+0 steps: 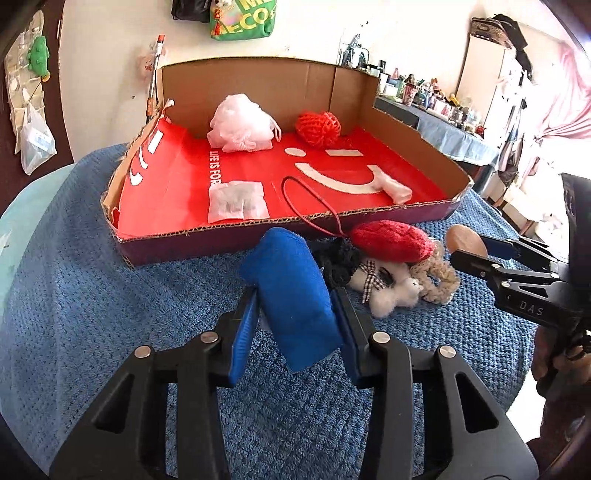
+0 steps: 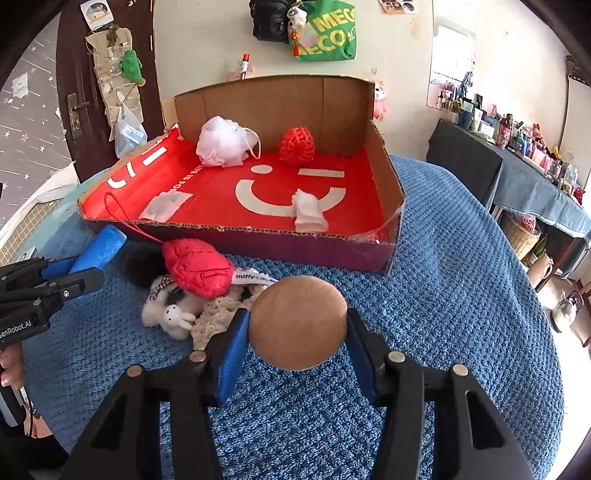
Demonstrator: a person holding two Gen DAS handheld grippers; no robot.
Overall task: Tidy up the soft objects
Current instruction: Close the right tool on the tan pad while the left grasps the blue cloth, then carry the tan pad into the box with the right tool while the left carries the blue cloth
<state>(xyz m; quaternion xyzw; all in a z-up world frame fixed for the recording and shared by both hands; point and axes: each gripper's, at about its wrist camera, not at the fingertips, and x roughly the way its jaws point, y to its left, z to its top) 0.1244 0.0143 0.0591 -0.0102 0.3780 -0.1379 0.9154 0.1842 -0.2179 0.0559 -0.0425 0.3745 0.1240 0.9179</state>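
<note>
Behind the scene, a pale wall (image 2: 207, 48) with a green bag (image 2: 328, 35) printed in yellow letters, hung beside a black bag (image 2: 269, 20). At left, a dark brown door (image 2: 74, 74) with a metal handle (image 2: 75, 107), a green plush (image 2: 132, 66) and a clear plastic pouch (image 2: 129, 133) hung on it. At right, a long shelf (image 2: 532, 184) draped in blue-grey cloth, crowded with bottles (image 2: 506, 134) and small jars. Below it, a woven basket (image 2: 521, 232). Pink curtain (image 1: 561, 107) at far right.

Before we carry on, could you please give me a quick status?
Left gripper shut on blue cloth roll. Right gripper shut on brown puff. Cardboard tray ahead, path clear.
</note>
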